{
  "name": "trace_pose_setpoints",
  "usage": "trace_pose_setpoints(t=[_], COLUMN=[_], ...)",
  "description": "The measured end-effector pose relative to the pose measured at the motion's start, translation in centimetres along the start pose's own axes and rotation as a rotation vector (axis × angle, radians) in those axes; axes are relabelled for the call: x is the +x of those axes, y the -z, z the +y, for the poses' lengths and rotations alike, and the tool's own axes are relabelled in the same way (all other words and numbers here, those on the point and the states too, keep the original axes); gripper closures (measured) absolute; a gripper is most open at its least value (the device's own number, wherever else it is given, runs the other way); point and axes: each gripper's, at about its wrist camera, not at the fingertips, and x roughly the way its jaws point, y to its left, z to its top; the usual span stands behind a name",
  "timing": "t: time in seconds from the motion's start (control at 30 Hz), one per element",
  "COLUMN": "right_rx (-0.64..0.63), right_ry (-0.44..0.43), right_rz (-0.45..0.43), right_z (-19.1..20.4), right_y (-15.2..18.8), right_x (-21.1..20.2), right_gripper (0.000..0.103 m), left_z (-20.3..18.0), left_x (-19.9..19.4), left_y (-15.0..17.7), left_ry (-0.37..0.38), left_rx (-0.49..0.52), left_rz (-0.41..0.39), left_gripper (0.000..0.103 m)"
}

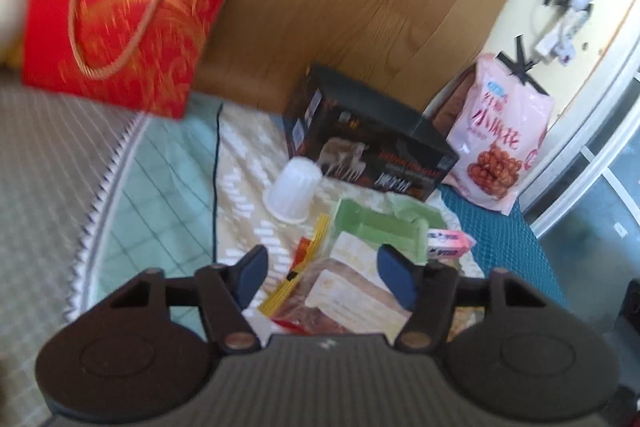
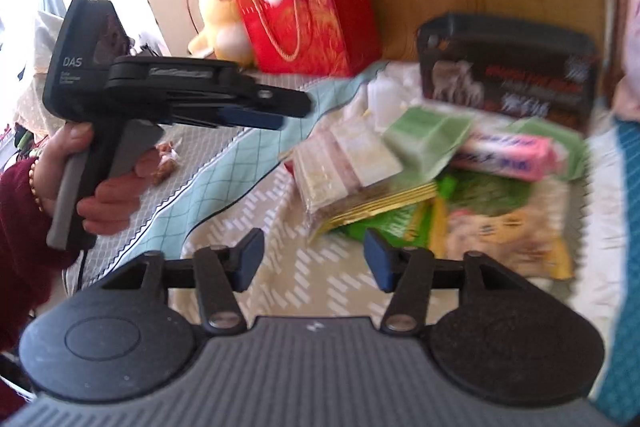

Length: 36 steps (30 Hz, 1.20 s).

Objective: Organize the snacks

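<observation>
Left wrist view: left gripper [image 1: 320,277] hangs w/ jaws partly apart above the snack pile [image 1: 352,291] — pads clear of the packets, nothing held. Behind it a white cup [image 1: 292,191] lies tipped, a black box [image 1: 372,143] sits long side across, and a pink bag [image 1: 500,143] leans upright at the wall. A red gift bag [image 1: 124,15] stands far left.

Right wrist view: right gripper [image 2: 314,259] is also half open, empty, over bare bedspread [image 2: 316,291] just short of the pile. A pink bar [image 2: 512,155] lies on top, long axis running left-right, slightly tilted. Judging by the loose heap, sorting has barely started — nearly all is left.
</observation>
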Motion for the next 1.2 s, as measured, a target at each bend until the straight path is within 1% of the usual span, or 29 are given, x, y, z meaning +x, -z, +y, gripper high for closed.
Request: trace_pose_setpoints(t=[0.03, 0.07, 0.1, 0.17, 0.27, 0.37, 0.47, 0.57, 0.63, 0.7, 0.73, 0.8, 0.9, 0.93, 0.97, 1.0, 1.03, 1.07, 1.1, 1.13, 1.17, 1.2], right_rx=[0.015, 0.029, 0.040, 0.045, 0.026, 0.019, -0.007, -0.022, -0.036, -0.055, -0.066, -0.057, -0.032, -0.036, -0.029, -0.014, 0.003, 0.025, 0.050, 0.083, 0.133, 0.188], right_ry=[-0.005, -0.004, -0.004, -0.006, 0.024, 0.035, 0.066, 0.123, 0.176, 0.228, 0.248, 0.261, 0.293, 0.292, 0.288, 0.280, 0.270, 0.270, 0.280, 0.287, 0.294, 0.303], right_rz=[0.003, 0.003, 0.004, -0.005, -0.032, -0.088, -0.173, -0.269, -0.323, -0.361, -0.370, -0.331, -0.285, -0.281, -0.288, -0.309, -0.333, -0.366, -0.402, -0.438, -0.468, -0.483], right_z=[0.0, -0.2, -0.2, -0.3, -0.3, -0.5, -1.0, -2.8, -4.6, -6.6, -7.9, -10.4, -13.1, -13.7, -14.1, -14.6, -14.9, -15.5, -16.1, -16.7, -17.6, -18.6], right_y=[0.0, -0.1, -0.1, -0.1, -0.1, -0.3, -1.8, -4.7, -7.1, -9.5, -10.6, -12.1, -12.7, -12.5, -12.3, -12.0, -11.7, -11.2, -10.7, -10.2, -9.5, -9.1], right_x=[0.7, 1.2, 1.4, 1.9, 1.4, -0.2, -2.0, -3.2, -3.2, -2.3, -1.7, 0.0, 2.8, 3.4, 3.4, 3.1, 2.7, 1.9, 1.1, 0.3, -0.4, -0.6], right_gripper=[0.051, 0.056, 0.059, 0.073, 0.074, 0.075, 0.075, 0.075, 0.075, 0.075, 0.075, 0.075, 0.074, 0.072, 0.072, 0.070, 0.068, 0.067, 0.064, 0.055, 0.046, 0.043], left_z=[0.1, 0.2, 0.0, -0.6, -1.9, -3.6, -5.8, -7.4, -7.9, -7.4, -7.3, -6.6, -5.7, -5.4, -5.2, -5.0, -4.7, -4.3, -4.0, -3.6, -3.1, -2.6], left_x=[0.8, 1.4, 1.7, 1.1, -0.6, -2.1, -2.6, -1.0, 1.3, 4.1, 5.7, 8.3, 10.9, 11.3, 11.4, 11.2, 10.6, 9.9, 9.3, 9.1, 9.3, 9.9], left_y=[0.2, 0.4, 0.7, 1.3, 1.8, 1.4, -0.8, -4.2, -6.7, -8.9, -9.6, -10.7, -11.4, -11.5, -11.5, -11.6, -11.7, -11.6, -11.6, -11.6, -11.7, -11.7], left_ry=[0.015, 0.025, 0.024, 0.040, 0.052, 0.064, 0.075, 0.104, 0.124, 0.154, 0.149, 0.119, 0.069, 0.060, 0.067, 0.080, 0.075, 0.046, 0.001, -0.048, -0.091, -0.119], left_rx=[-0.006, -0.010, -0.007, 0.012, 0.026, 0.027, 0.051, 0.044, 0.012, -0.043, -0.060, -0.092, -0.140, -0.154, -0.162, -0.157, -0.141, -0.125, -0.117, -0.117, -0.122, -0.135], left_rz=[0.015, 0.036, 0.049, 0.032, 0.019, -0.016, -0.087, -0.147, -0.154, -0.137, -0.131, -0.128, -0.137, -0.134, -0.133, -0.146, -0.175, -0.210, -0.238, -0.250, -0.233, -0.199], left_gripper=[0.049, 0.055, 0.058, 0.062, 0.064, 0.063, 0.063, 0.063, 0.063, 0.062, 0.062, 0.064, 0.064, 0.064, 0.064, 0.064, 0.061, 0.060, 0.053, 0.044, 0.042, 0.042])
